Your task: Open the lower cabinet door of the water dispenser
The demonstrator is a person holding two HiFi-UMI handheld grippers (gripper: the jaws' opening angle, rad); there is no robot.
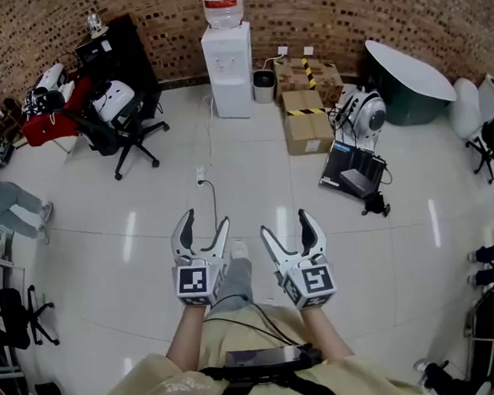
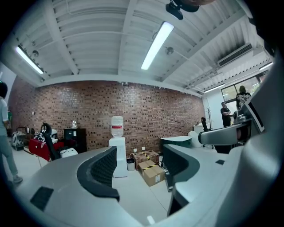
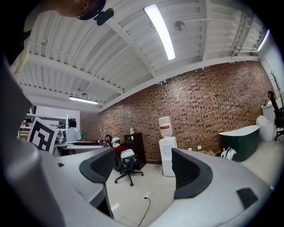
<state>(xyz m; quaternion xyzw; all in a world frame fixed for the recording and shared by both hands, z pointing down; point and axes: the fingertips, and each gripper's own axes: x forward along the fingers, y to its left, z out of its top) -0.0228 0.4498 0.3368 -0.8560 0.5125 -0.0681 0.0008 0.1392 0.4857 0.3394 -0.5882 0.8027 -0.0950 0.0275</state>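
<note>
Left tongs and right tongs, 2 spread, face 1 water dispenser

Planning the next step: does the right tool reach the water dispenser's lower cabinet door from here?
Probably not yet: the water dispenser stands far across the floor from the right tool. Only a power strip lies between.

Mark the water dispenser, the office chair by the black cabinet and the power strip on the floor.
water dispenser [image 1: 227,67], head view, on its white front.
office chair [image 1: 134,142], head view, on its wheeled base.
power strip [image 1: 201,176], head view, on its white body.
</note>
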